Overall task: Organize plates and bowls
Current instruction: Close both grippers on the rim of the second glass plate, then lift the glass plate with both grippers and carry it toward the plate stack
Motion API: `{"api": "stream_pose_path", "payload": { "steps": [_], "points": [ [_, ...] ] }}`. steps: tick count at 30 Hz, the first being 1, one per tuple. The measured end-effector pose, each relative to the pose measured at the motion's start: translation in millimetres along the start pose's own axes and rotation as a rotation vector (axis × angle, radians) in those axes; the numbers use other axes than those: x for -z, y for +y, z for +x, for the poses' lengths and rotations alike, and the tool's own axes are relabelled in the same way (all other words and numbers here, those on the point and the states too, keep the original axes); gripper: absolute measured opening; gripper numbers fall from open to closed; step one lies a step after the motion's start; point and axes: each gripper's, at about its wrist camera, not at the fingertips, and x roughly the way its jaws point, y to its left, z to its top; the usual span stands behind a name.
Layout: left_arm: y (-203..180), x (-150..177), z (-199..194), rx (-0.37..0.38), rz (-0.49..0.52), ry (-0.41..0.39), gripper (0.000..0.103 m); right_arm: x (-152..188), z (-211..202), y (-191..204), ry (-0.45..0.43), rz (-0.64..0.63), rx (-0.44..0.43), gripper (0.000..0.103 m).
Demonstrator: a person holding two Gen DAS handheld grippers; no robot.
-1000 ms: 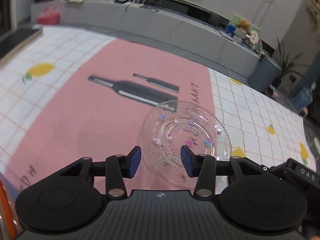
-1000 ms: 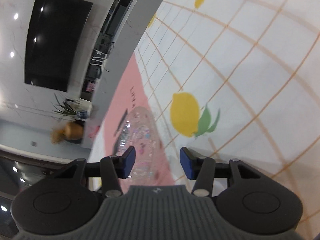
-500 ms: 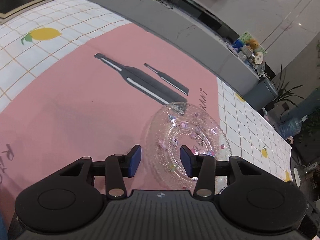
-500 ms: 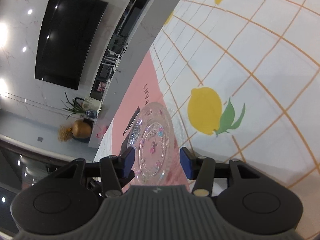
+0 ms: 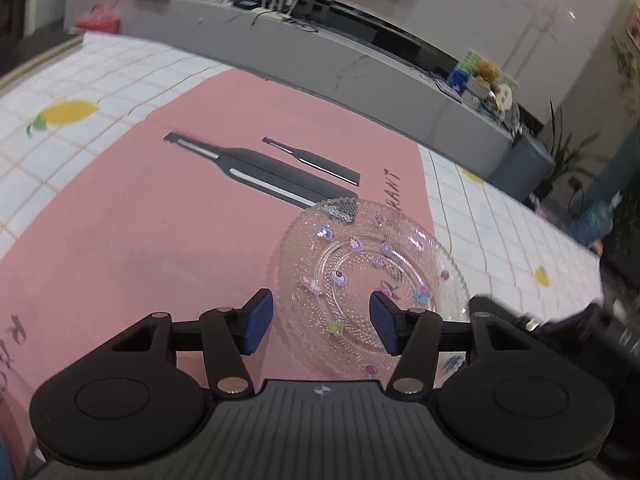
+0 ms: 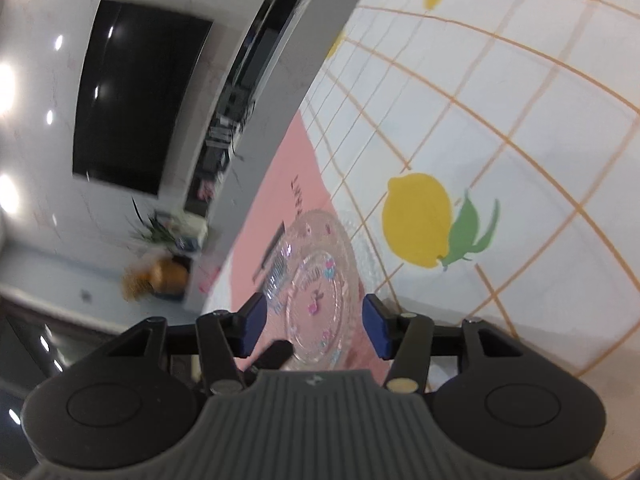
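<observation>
While empty: both jaws just widened, left hand-held gripper (image 5: 320,322), right hand-held gripper (image 6: 313,326)
Risk: glass plate (image 5: 370,272) slips, chips on table (image 6: 520,120)

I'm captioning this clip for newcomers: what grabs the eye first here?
A clear glass plate dotted with pastel charms sits on the pink mat, at its edge by the lemon-print tablecloth. The left tool has just been opening; its blue pads straddle the plate's near rim without touching it.
</observation>
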Motion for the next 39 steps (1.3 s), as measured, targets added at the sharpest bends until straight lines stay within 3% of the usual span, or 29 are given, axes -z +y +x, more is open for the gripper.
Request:
{"api": "stream_pose_path", "payload": {
  "steps": [5,7,8,9,10,12,18,28,35,38,39],
  "points": [
    [13,-5,2,0.118,-0.127,0.057,0.056,10,3,5,-0.044,-0.032,0.035,0.049],
    [16,-6,2,0.108,-0.145,0.06,0.044,7,3,-7,-0.032,0.041,0.036,0.03],
    [18,-5,2,0.095,-0.159,0.059,0.034,5,4,-17,-0.013,0.104,0.033,0.009],
    [19,-5,2,0.082,-0.172,0.058,0.03,3,4,-29,-0.002,0.176,0.004,0.001],
    [21,-4,2,0.08,-0.184,0.062,0.023,2,3,-37,0.002,0.227,-0.038,0.002],
    [23,-3,4,0.111,-0.199,0.087,0.021,0,0,-42,-0.001,0.27,-0.053,0.003],
    [39,8,18,0.326,-0.362,0.222,0.02,9,-8,-53,0.038,0.401,-0.111,0.005],
    [42,5,13,0.281,-0.332,0.149,0.019,21,-12,-31,0.107,0.361,-0.06,0.005],
    [41,7,11,0.317,-0.321,0.141,0.016,15,-1,-38,0.119,0.361,-0.139,0.022],
    [37,7,10,0.302,-0.294,0.127,0.017,16,0,-32,0.1,0.288,-0.125,0.02],
    [37,6,10,0.301,-0.297,0.129,0.017,18,0,-30,0.092,0.263,-0.11,0.013]
  ]
}}
